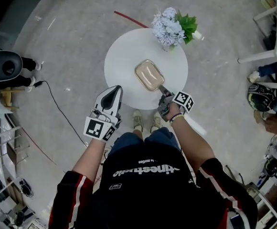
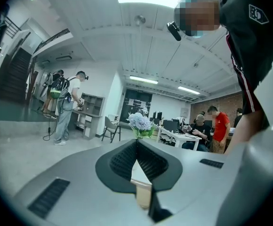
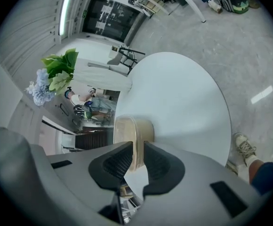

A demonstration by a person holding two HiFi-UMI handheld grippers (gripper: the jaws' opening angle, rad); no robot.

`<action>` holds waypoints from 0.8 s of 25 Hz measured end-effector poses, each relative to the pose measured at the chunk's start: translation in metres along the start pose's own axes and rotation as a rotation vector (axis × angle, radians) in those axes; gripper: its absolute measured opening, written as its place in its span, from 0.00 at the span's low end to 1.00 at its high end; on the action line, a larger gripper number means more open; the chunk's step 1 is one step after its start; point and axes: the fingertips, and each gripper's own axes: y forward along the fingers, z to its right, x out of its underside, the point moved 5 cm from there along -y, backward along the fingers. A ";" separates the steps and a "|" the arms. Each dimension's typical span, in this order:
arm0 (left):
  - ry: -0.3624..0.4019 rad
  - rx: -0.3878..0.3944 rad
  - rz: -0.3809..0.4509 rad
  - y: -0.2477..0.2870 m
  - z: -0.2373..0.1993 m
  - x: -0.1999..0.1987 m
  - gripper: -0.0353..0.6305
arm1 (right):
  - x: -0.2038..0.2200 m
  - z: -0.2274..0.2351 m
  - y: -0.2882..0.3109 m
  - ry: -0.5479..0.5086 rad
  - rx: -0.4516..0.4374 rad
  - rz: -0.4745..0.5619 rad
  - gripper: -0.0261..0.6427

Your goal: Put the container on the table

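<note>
A beige rectangular container [image 1: 149, 75] with a clear lid is over the middle of the round white table [image 1: 124, 56]. My right gripper [image 1: 164, 91] is shut on its near right rim. In the right gripper view the container's edge [image 3: 127, 128] stands pinched between the two dark pads, with the right gripper [image 3: 137, 154] over the table top [image 3: 183, 98]. Whether the container rests on the table I cannot tell. My left gripper [image 1: 113, 92] hovers at the table's near left edge. In its own view the left gripper [image 2: 137, 144] has its jaws together with nothing in them.
A vase of pale blue flowers [image 1: 172, 26] stands at the table's far right edge. The person's shoes [image 1: 145, 120] are at the table's near edge. A black round seat [image 1: 5, 66] and a floor cable [image 1: 57, 106] lie left. White desks and people [image 1: 272, 56] are at right.
</note>
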 end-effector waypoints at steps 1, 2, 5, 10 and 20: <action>0.002 0.001 0.002 -0.002 0.001 -0.002 0.09 | 0.000 -0.002 -0.003 -0.006 -0.001 -0.001 0.17; 0.005 0.002 0.005 -0.003 0.003 -0.004 0.09 | -0.001 -0.004 -0.007 -0.019 -0.004 -0.001 0.17; 0.013 0.010 0.013 -0.009 0.009 -0.012 0.09 | -0.004 -0.018 -0.022 -0.069 -0.021 0.000 0.17; 0.026 0.062 0.017 -0.021 0.035 -0.029 0.09 | -0.004 -0.060 -0.057 -0.182 -0.093 0.007 0.17; 0.010 0.143 -0.012 -0.041 0.077 -0.076 0.09 | 0.004 -0.179 -0.135 -0.440 -0.286 0.079 0.16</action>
